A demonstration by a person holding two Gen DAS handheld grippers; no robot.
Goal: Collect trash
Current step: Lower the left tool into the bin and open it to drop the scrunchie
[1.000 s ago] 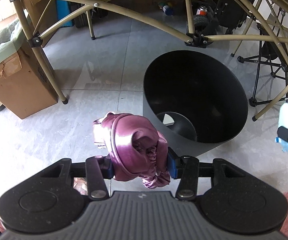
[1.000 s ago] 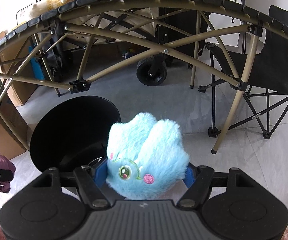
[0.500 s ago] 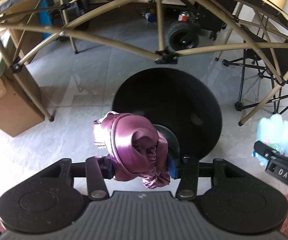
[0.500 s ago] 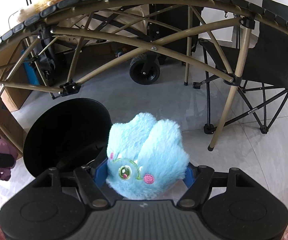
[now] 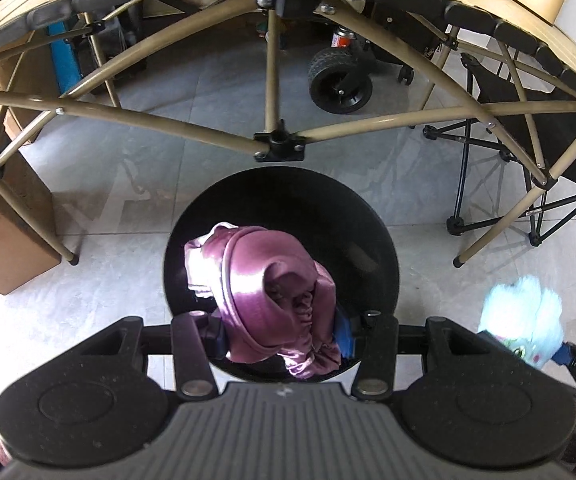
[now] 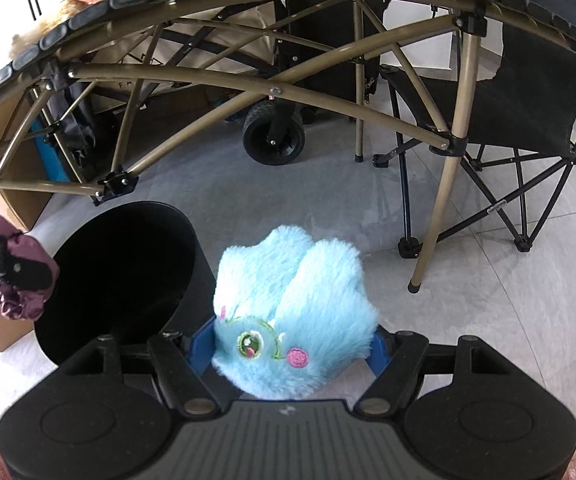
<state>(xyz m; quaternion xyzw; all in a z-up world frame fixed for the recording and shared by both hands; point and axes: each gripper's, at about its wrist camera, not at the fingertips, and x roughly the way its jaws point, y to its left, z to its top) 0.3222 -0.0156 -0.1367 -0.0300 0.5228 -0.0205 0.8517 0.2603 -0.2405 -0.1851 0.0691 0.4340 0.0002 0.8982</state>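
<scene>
My left gripper [image 5: 279,332] is shut on a crumpled purple satin cloth [image 5: 271,300] and holds it directly over the open mouth of a round black bin [image 5: 368,240] on the grey floor. My right gripper [image 6: 292,344] is shut on a fluffy light-blue plush toy [image 6: 296,300], held to the right of the bin [image 6: 127,272]. The plush also shows at the right edge of the left wrist view [image 5: 528,320]. The purple cloth shows at the left edge of the right wrist view [image 6: 19,280].
A folding table's tan frame [image 5: 275,144] arches over the bin. A cardboard box [image 5: 3,256] stands at the left. A black folding chair [image 6: 528,100] stands at the right. A wagon wheel [image 6: 273,136] sits behind.
My left gripper has moved forward and right with the purple cloth, from beside the bin to above its opening. My right gripper with the plush has drifted closer to the bin.
</scene>
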